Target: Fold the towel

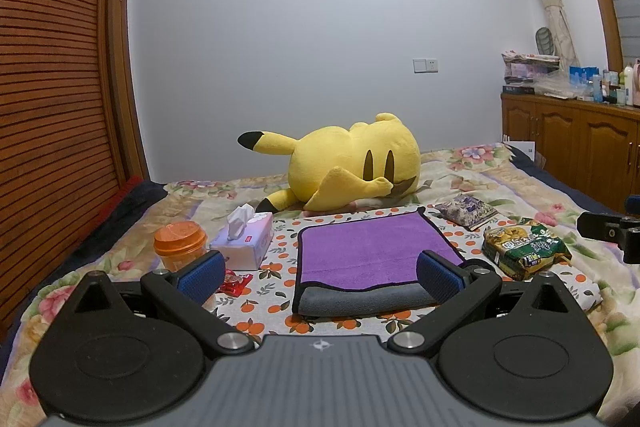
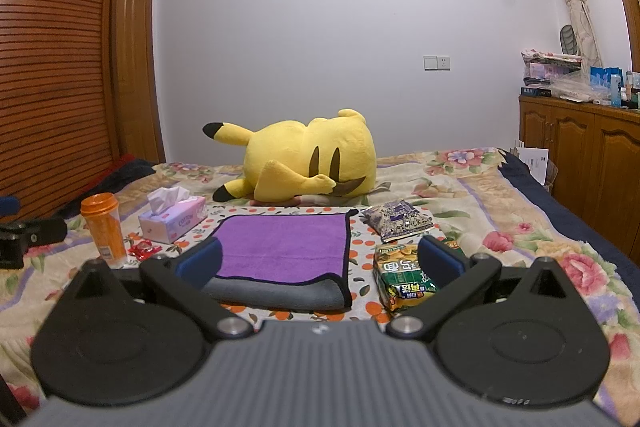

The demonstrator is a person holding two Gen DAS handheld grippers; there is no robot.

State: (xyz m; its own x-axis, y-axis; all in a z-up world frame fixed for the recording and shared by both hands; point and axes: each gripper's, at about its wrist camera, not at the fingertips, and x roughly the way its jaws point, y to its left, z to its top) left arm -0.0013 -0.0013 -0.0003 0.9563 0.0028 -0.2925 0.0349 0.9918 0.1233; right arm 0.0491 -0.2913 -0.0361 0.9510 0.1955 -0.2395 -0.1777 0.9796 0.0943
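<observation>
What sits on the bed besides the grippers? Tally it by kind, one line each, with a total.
Towel, purple with grey underside: 1
Yellow plush toy: 1
Tissue box: 1
Orange-lidded cup: 1
Snack packets: 2, the green packet and the purple packet
Small red wrapper: 1
Total: 7

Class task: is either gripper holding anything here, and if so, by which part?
Nothing is held. The left gripper and the right gripper are both open above the bed, with the purple towel lying untouched.
</observation>
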